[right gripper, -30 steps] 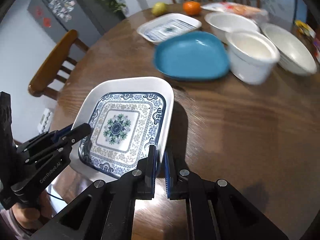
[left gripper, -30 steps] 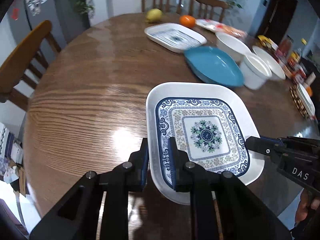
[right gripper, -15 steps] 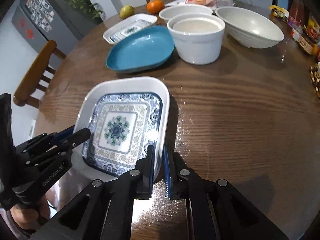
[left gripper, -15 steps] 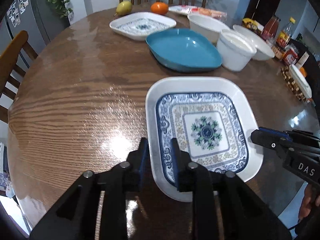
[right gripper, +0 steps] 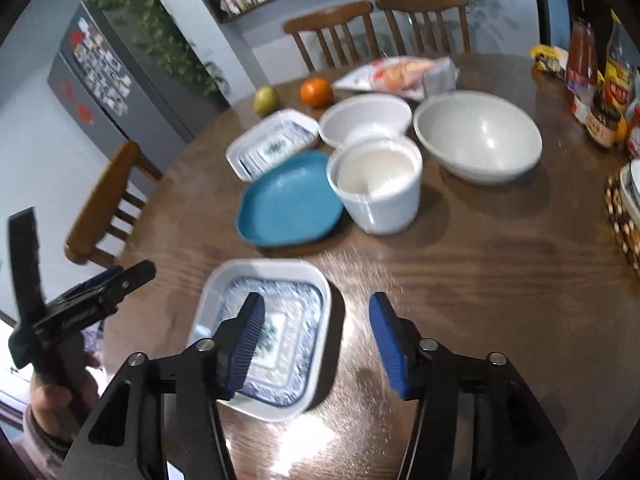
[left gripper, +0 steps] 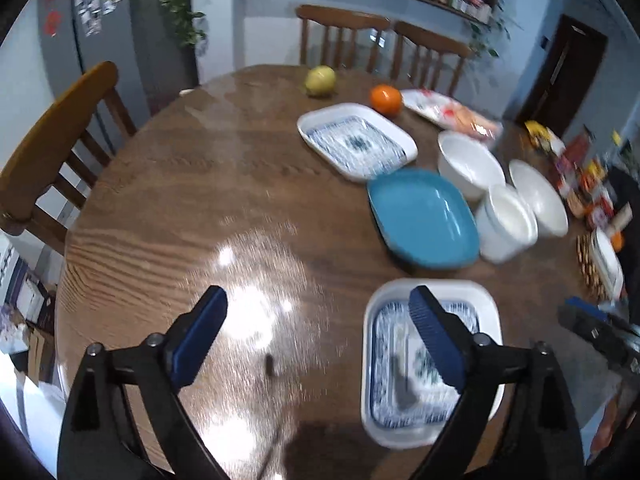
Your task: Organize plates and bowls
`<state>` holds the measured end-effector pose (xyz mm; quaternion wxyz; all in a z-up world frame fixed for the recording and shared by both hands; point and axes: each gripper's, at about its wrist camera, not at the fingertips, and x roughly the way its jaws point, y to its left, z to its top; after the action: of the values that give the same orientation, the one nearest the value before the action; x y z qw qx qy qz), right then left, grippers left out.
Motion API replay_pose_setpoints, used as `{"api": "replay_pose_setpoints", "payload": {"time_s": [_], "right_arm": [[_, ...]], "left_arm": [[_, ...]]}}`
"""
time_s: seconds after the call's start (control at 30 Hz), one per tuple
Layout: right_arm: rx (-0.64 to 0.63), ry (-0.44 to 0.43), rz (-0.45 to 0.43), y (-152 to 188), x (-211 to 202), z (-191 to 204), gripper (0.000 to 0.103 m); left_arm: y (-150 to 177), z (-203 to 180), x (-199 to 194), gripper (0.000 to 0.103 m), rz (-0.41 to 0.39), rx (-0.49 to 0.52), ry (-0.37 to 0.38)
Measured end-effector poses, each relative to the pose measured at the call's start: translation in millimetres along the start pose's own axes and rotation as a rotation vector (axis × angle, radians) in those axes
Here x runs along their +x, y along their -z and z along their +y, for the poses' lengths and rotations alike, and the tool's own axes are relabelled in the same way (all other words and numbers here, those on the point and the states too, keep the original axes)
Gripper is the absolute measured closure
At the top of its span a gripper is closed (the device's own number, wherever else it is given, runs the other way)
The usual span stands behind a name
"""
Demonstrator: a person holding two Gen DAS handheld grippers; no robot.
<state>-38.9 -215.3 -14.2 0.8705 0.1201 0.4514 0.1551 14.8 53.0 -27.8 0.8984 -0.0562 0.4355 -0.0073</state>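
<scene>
Left wrist view first, what is going on there?

— The left gripper [left gripper: 316, 334] is hanging over the brown table [left gripper: 168, 200] with its jaws wide apart. They have just been opening, and nothing is sitting between them. The patterned plate [left gripper: 430, 364] is lying flat on the near right part of the table, partly behind the right finger.

— And the other one?

— The right gripper [right gripper: 316, 344] is standing about half open, its jaws also just been opening, pinching nothing. The plate's right edge is showing below the gap. Farther away, a blue plate [right gripper: 290, 200], another patterned plate [right gripper: 272, 142], a white cup bowl [right gripper: 378, 182] and a big white bowl [right gripper: 478, 136] are sitting close together.
</scene>
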Motion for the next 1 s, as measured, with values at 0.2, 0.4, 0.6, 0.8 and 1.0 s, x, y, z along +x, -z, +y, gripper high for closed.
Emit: {"api": "replay_pose_setpoints", "payload": {"time_s": [0.2, 0.4, 0.6, 0.8, 1.0], "right_arm": [[-0.064, -0.032, -0.109, -32.6, -27.7, 16.1, 0.040], [-0.125, -0.065, -0.183, -61.6, -43.7, 28.6, 0.033], [-0.128, -0.090, -0.187, -77.1, -38.6, 27.2, 0.032], [-0.104, -0.097, -0.135, -70.1, -20.6, 14.4, 0.028], [-0.042, -0.119, -0.081, -70.4, 1.2, -0.8, 0.028]], "left_arm": [[-44.6, 0.6, 7.7, 0.001, -0.021, -0.088, -0.006], [-87.6, -1.5, 36.5, 0.001, -0.004, -0.188, -0.068], [-108.8, -9.1, 86.8, 0.001, 0.068, -0.182, -0.149], [-107.0, -0.9, 122.6, 0.002, 0.144, -0.208, -0.177], [-114.8, -4.4, 139.9, 0.014, 0.147, -0.165, -0.192]]}}
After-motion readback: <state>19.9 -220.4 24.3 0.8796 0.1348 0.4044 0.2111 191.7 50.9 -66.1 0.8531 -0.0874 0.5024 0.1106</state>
